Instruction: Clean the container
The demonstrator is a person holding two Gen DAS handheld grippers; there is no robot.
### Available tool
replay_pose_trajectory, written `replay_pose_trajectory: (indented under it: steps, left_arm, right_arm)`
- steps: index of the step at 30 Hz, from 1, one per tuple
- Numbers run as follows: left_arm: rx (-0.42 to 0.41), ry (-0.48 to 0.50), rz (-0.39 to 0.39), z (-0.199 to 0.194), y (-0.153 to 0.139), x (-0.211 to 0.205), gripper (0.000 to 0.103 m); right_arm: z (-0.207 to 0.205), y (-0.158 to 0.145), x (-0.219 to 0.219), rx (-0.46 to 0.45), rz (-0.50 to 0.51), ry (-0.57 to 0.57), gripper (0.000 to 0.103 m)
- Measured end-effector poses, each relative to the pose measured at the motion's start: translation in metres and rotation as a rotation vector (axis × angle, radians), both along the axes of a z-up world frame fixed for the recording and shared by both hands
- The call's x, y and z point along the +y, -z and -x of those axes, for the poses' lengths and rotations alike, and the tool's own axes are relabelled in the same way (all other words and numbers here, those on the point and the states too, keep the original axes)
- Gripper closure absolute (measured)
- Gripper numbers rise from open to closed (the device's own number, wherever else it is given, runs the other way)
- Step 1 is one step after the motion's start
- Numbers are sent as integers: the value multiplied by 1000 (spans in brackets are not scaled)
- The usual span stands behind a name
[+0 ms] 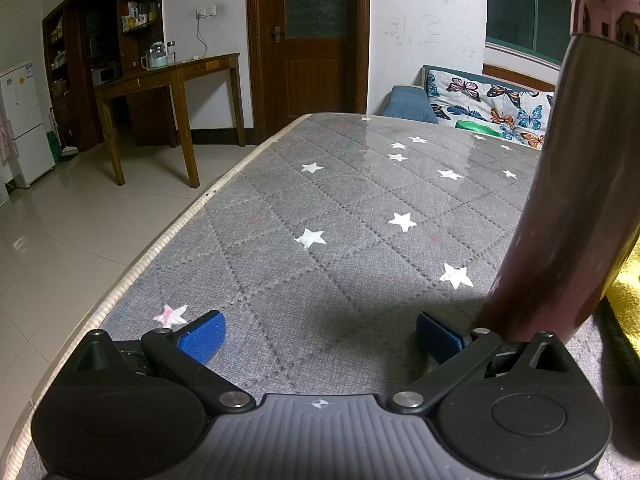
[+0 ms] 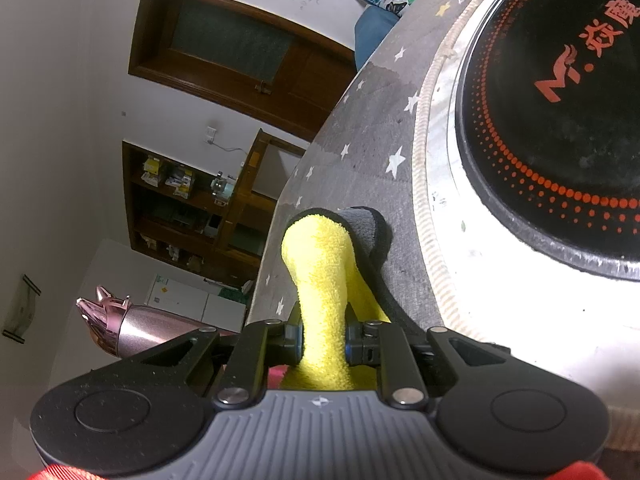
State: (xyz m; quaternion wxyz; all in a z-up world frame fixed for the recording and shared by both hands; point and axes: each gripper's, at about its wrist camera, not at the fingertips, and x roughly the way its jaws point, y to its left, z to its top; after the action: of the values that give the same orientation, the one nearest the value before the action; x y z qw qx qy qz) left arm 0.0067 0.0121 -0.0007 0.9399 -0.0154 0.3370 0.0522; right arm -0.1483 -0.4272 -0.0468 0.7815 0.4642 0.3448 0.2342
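The pink metal bottle [image 1: 560,200], capped with a spiky pink lid [image 1: 600,4], stands tilted on the grey star-printed surface [image 1: 340,200], and everything else sits around it. The left hand-held gripper [image 1: 320,334] hovers low over the surface with its blue pads [image 1: 202,336] spread wide and empty, the right-side pad just beside the bottle's base. The right hand-held gripper [image 2: 323,340] is pinched tight on a yellow cloth [image 2: 320,264] with a grey edge, beside the bottle, and past the cloth lies a round black cooktop [image 2: 560,100] with orange dots.
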Motion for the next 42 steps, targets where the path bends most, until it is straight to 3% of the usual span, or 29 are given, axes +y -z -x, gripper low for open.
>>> replay_pose_trajectory:
  steps: [42]
  left_arm:
    - [0, 0, 1, 1, 0, 1, 0]
  right_arm:
    - [-1, 0, 2, 4, -12, -8, 86]
